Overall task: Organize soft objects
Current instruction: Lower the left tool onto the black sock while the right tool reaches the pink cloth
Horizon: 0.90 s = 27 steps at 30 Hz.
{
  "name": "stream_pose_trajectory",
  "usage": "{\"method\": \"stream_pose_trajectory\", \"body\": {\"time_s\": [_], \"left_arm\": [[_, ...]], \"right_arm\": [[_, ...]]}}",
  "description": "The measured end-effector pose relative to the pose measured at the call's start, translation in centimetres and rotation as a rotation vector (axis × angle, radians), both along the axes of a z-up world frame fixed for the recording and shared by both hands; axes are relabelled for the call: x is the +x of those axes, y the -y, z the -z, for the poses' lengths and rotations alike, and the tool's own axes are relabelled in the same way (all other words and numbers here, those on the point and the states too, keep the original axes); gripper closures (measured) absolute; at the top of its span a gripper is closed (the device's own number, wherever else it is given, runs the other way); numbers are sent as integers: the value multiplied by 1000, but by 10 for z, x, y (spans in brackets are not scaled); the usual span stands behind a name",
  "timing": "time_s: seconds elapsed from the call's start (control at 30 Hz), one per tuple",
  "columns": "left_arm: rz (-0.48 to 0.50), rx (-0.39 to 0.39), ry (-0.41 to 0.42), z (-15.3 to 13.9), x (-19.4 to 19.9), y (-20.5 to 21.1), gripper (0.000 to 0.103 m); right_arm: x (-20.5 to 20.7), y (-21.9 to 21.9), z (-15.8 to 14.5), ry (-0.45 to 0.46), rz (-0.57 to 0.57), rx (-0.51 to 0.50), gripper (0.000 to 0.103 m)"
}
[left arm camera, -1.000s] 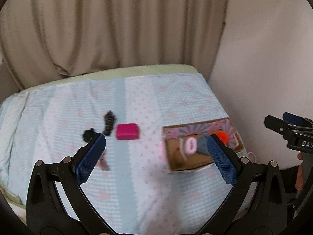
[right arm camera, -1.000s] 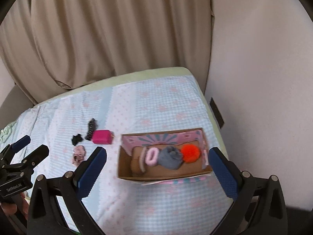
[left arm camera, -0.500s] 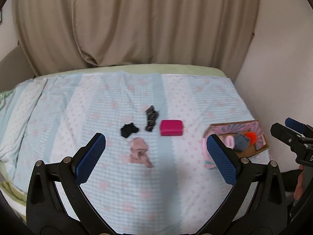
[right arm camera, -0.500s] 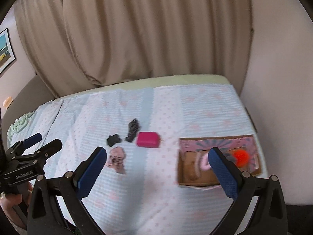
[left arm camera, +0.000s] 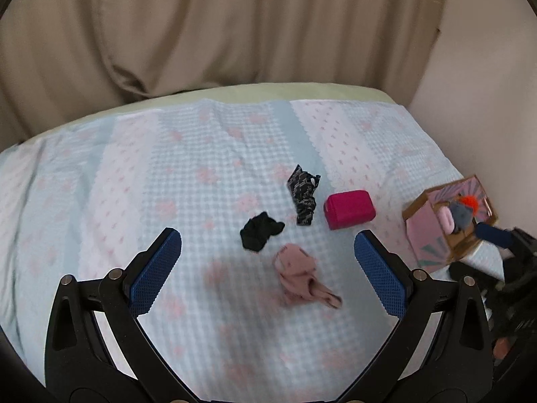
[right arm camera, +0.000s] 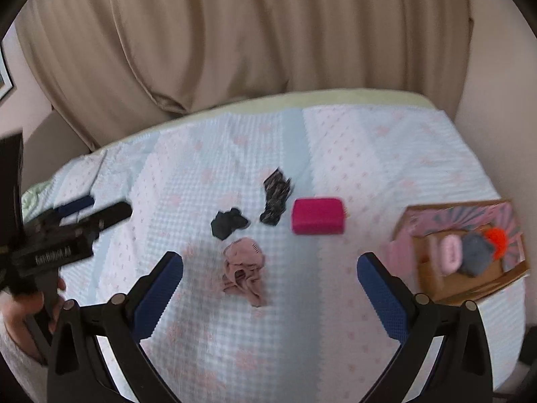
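four loose soft items (left arm camera: 349, 209), one box (left arm camera: 426, 235)

– What's on the bed (left arm camera: 188, 174)?

– Just ahead of the left hand-held gripper (left arm camera: 268, 275), a crumpled pink cloth (left arm camera: 298, 277). Beyond it, a black scrap (left arm camera: 260, 231), a patterned black piece (left arm camera: 303, 198) and a magenta block (left arm camera: 349, 209).

– And off to the right?

– A cardboard box (right arm camera: 470, 288), near the bed's right edge, well apart from the block.

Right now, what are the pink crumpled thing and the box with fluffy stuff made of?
The crumpled pale pink piece looks like thin, matte fabric: it lies limp in folds. The open brown box looks like cardboard: stiff flat walls, raw brown edges, and a printed pink lining that may be paper.
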<state>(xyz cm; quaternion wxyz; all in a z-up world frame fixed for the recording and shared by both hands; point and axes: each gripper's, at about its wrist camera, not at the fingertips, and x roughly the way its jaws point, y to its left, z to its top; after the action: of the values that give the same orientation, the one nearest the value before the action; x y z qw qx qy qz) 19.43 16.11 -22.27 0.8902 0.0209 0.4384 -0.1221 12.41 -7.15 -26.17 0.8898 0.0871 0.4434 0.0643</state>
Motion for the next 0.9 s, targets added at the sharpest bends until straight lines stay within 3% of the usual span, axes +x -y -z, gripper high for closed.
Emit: {"method": "stream_pose_trajectory", "body": {"time_s": [0.2, 0.37, 0.57, 0.77, 0.9], "left_arm": [[146, -38, -10, 70, 57, -12, 1], [244, -8, -85, 147, 106, -3, 8], [307, 32, -161, 218, 136, 12, 13], [371, 66, -198, 258, 144, 23, 36], [399, 78, -202, 271, 148, 28, 59]], "right_arm": [[29, -47, 79, -72, -15, -27, 0], [51, -75, 134, -132, -37, -70, 0], [73, -99, 185, -140, -72, -127, 2], [89, -112, 220, -169, -102, -141, 24], [95, -113, 229, -183, -109, -140, 38]]}}
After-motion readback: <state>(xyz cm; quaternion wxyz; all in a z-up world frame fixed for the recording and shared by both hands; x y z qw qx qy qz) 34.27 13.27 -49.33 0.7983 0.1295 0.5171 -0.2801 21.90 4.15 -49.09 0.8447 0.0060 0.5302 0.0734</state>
